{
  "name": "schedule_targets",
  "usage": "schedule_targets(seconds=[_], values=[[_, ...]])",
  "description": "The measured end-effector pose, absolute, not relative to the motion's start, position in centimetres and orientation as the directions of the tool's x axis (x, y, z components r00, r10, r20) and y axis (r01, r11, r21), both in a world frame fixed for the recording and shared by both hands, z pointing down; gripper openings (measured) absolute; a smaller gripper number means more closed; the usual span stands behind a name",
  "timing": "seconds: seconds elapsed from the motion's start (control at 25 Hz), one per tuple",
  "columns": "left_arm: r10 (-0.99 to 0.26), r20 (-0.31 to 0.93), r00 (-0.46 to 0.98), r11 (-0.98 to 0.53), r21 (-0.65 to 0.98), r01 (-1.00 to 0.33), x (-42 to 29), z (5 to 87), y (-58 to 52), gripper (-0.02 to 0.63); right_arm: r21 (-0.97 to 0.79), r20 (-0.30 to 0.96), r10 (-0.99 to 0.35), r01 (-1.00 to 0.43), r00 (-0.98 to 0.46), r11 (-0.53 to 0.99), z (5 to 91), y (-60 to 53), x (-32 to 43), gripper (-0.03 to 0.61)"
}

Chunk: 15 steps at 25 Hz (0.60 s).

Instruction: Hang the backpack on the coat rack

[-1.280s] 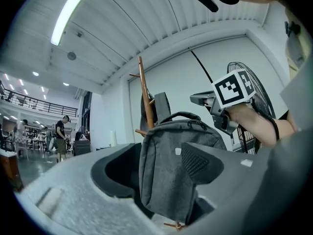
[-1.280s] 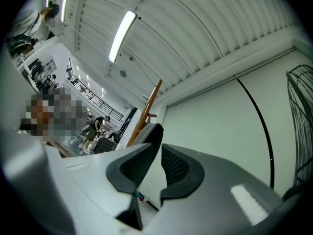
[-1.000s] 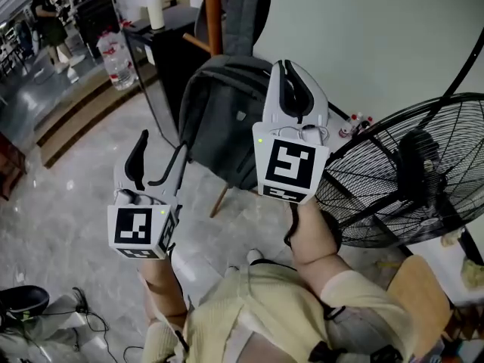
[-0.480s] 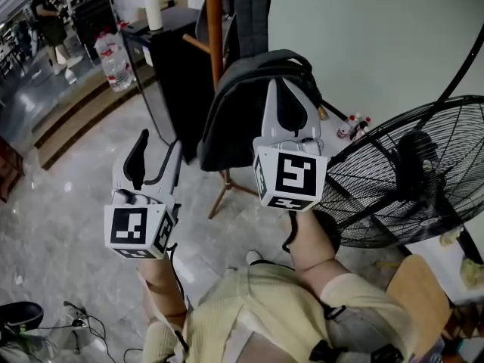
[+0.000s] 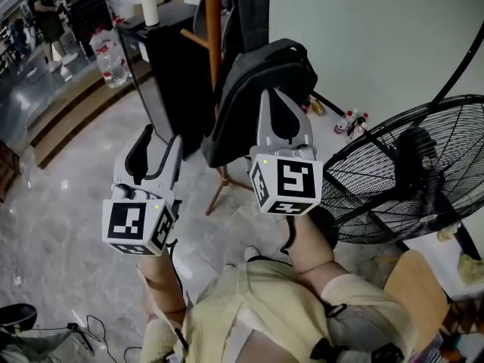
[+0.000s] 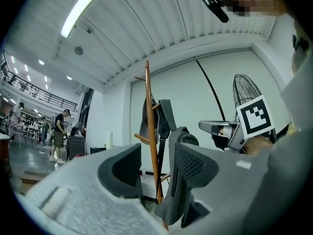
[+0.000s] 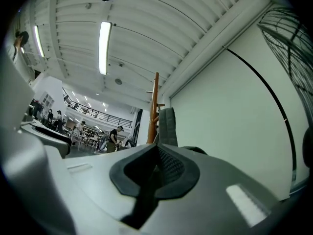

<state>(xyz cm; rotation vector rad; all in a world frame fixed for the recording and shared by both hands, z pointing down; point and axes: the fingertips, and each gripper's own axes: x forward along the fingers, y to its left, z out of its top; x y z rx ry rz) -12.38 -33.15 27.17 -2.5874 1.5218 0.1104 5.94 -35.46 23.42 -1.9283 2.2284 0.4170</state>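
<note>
A dark grey backpack (image 5: 253, 100) hangs in the air beside the orange wooden coat rack (image 5: 212, 29), its top handle loop raised. My right gripper (image 5: 281, 100) is shut on a strap of the backpack; in the right gripper view the dark strap (image 7: 146, 195) runs out from between the closed pads. Lower left, my left gripper (image 5: 155, 138) has its jaws apart and closing with nothing between them. In the left gripper view the coat rack (image 6: 151, 146) and the backpack (image 6: 177, 190) stand beyond the left gripper (image 6: 156, 165).
A grey garment (image 5: 253, 6) hangs on the rack. A black cabinet (image 5: 170, 59) stands behind it, a large floor fan (image 5: 408, 172) to the right. Small bottles (image 5: 352, 123) sit by the wall, a water jug (image 5: 110, 51) and steps (image 5: 68, 119) lie far left.
The backpack has swung up and in towards the rack pole and turned edge-on. My right gripper has sunk a little and rolled. The left jaws have narrowed.
</note>
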Motion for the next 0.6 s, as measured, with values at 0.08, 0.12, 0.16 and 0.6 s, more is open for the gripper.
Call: schedule_targets(seconds=[0.08,0.12,0.16,0.6], values=[[-0.863,-0.139,0.486,-0.48,-0.076,-0.874,-12.6,27.1,-33.1,0.205,0.087,-0.291,-0.944,-0.987,-0.158,0.138,24.0,-35.5,5.8,0.003],[-0.862,-0.143,0.486,-0.481,-0.073,-0.874,-12.7,27.1,-33.1,0.19,0.084,-0.285,-0.945,-0.986,-0.161,0.143,24.3,-35.5,5.7,0.003],[-0.861,-0.148,0.486,-0.481,-0.07,-0.874,-12.7,27.0,-33.0,0.17,0.08,-0.282,-0.945,-0.986,-0.164,0.147,24.5,-35.5,5.7,0.003],[-0.857,-0.163,0.49,-0.494,-0.018,-0.87,-13.1,27.2,-32.6,0.117,0.077,-0.265,-0.949,-0.985,-0.171,0.156,25.1,-35.0,5.5,0.003]])
